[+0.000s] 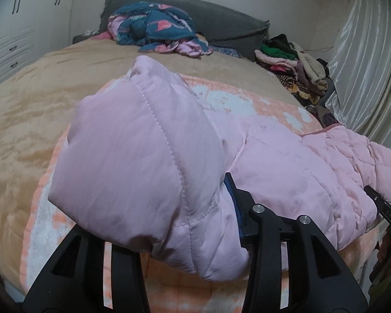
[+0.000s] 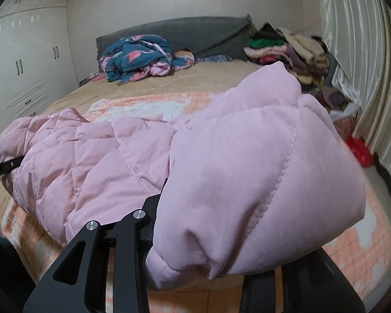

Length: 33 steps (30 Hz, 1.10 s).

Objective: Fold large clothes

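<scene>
Puffy quilted pink jacket [image 1: 148, 156] (smooth, stitched) pinched by left gripper [image 1: 195, 208] and right gripper [image 2: 195, 208] over velvety blanket [image 1: 26, 120].

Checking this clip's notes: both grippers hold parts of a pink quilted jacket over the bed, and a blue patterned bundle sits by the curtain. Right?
Not quite. The blue bundle sits by the grey headboard, as the right wrist view shows; by the curtain is the stack of folded clothes. The rest stands.
</scene>
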Motion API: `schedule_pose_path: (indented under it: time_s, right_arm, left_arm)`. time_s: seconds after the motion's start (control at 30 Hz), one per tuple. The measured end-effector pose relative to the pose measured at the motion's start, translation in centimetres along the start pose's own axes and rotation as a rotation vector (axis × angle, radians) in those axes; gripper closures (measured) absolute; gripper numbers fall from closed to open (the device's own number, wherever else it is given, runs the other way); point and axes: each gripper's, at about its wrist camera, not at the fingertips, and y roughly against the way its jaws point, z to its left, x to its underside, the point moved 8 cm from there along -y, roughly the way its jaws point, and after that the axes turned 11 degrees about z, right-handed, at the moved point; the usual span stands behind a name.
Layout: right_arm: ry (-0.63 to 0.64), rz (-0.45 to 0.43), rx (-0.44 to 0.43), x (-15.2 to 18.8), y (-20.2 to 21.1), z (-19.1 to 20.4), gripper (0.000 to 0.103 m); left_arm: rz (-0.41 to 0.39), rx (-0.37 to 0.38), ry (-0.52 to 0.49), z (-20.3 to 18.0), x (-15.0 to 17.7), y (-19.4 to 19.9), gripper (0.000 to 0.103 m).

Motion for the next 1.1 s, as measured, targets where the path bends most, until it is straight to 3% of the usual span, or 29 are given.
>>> schedule_pose_path:
  time_s: [0.2,0.3,0.37,0.43,0.57,0.83,1.1]
  right_arm:
    - [-0.148,0.092,-0.060,2.1,-2.7,-2.2,0.054]
    - [-0.219,0.120,-0.104,2.8,-3.6,-2.9,0.043]
    - [-0.263,0.139,-0.124,3.3,-4.0,-3.4,0.028]
    - [-0.305,0.156,-0.135,3.9,-4.2,-4.0,0.021]
    - [-0.339,0.175,-0.129,5.1,-4.1,-4.6,0.008]
    - [-0.327,0.177,-0.098,7.2,-2.2,-5.6,0.004]
    - [-0.307,0.180,-0.076,8.5,-0.6,-6.5,0.004]
  left_arm:
    - [0.039,0.007,0.028,0.9,2.0,-1.0,0.061]
    - [0.049,0.008,0.038,1.3,2.7,-1.3,0.055]
    - [0.062,0.008,0.049,1.5,3.1,-1.4,0.049]
    - [0.070,0.007,0.056,1.7,3.4,-1.4,0.046]
    - [0.096,0.005,0.072,2.4,4.4,-1.1,0.029]
    - [0.112,-0.013,0.091,2.9,5.8,0.2,0.016]
    - [0.121,-0.043,0.108,3.7,6.9,1.6,0.009]
